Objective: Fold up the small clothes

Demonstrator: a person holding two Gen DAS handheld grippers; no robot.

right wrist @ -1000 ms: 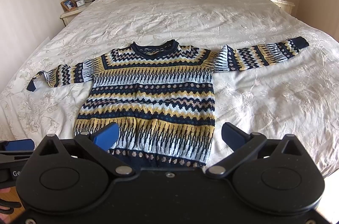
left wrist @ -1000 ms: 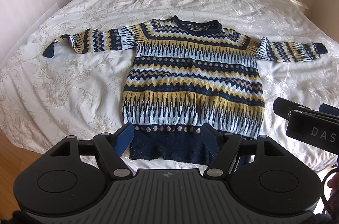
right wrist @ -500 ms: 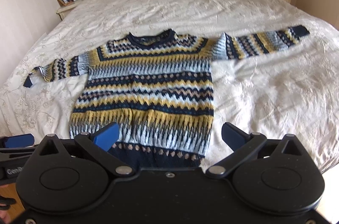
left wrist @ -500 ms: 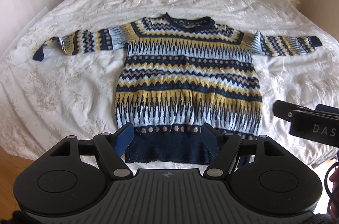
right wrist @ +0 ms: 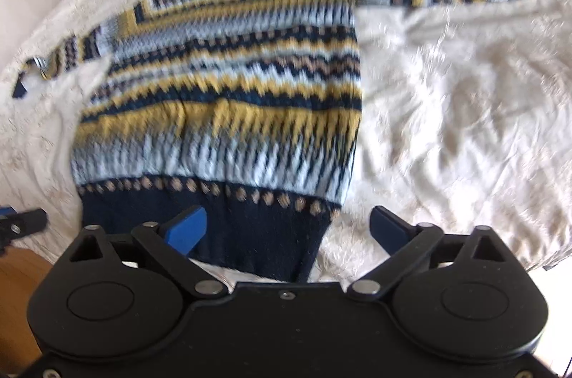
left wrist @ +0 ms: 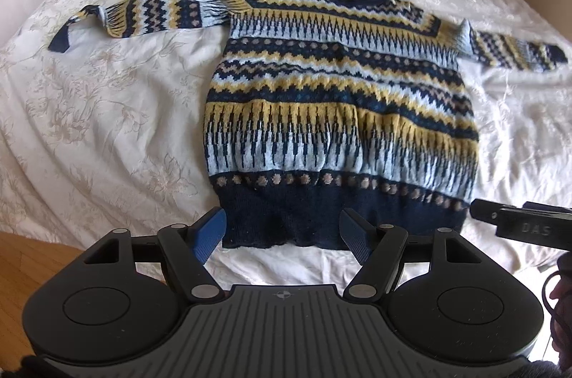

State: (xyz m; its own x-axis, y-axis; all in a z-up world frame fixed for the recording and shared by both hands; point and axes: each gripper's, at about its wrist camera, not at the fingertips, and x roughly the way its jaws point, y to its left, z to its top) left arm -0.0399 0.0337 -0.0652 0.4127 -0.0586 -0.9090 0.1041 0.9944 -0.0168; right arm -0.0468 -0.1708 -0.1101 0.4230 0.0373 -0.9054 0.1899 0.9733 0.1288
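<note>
The patterned sweater [left wrist: 339, 99] lies flat, sleeves spread, on the white bedspread [left wrist: 107, 113]. The left gripper [left wrist: 284, 233] is spread and empty above its navy hem [left wrist: 304, 217]; the right gripper [right wrist: 287, 227] is closing, nothing pinched. Risk: the jaws catch the bedspread with the hem.

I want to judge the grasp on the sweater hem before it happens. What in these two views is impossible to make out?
- Sweater knit detail, right wrist view: smeared by motion blur.
- Hem near edge, left wrist view: partly behind the left gripper.
- Right gripper, left wrist view: cut off by the frame edge.
- Bedside items, both views: too small and cropped.
</note>
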